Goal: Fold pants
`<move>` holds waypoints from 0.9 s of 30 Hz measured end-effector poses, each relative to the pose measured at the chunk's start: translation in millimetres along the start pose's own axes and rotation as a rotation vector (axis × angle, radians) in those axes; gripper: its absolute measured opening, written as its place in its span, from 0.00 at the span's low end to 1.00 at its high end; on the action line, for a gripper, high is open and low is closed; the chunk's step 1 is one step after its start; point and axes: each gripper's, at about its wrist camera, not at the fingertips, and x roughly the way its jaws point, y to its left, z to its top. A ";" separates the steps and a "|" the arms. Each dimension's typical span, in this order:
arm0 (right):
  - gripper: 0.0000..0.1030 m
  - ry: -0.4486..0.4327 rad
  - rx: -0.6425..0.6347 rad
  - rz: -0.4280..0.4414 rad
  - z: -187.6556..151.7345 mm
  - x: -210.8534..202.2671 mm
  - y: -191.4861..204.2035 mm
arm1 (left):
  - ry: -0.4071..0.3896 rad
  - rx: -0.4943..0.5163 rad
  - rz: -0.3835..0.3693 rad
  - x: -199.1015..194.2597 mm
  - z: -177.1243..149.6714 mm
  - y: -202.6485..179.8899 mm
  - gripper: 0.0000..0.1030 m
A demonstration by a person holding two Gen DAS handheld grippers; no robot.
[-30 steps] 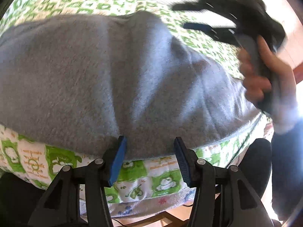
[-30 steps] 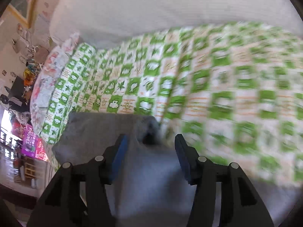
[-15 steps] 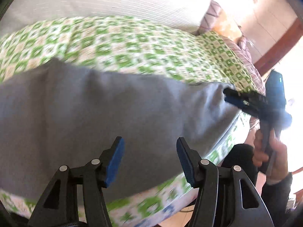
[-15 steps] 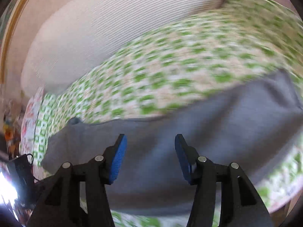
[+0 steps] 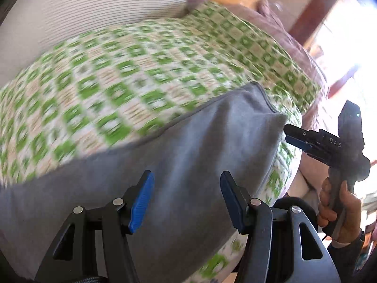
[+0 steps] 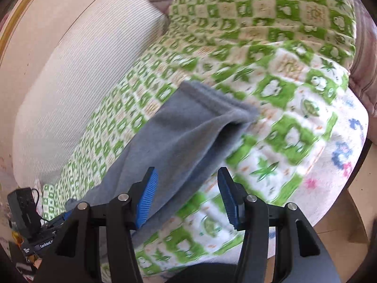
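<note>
Grey fleece pants (image 5: 200,155) lie flat in a long folded strip along the front edge of a sofa seat. The right wrist view shows their cuff end (image 6: 212,108) pointing away to the right. My left gripper (image 5: 186,195) is open and empty, just above the middle of the strip. My right gripper (image 6: 186,195) is open and empty over the strip's near edge, short of the cuff. The right gripper also shows in the left wrist view (image 5: 297,136), just off the pants' right end, its blue pads apart from the cloth.
A green-and-white checked blanket (image 6: 278,89) covers the seat. A cream ribbed back cushion (image 6: 77,75) stands behind it. A pink patterned cloth (image 5: 301,44) lies at the sofa's right end. The seat's front edge drops to a wooden floor (image 6: 339,226).
Both grippers pulled back and swung rightward along the pants. The right gripper moved from the far side of the cloth down to its right end. Both stayed open.
</note>
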 end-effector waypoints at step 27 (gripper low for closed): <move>0.10 -0.057 0.216 0.245 16.7 24.9 -67.9 | 0.257 0.405 -0.093 155.6 112.8 -143.1 0.32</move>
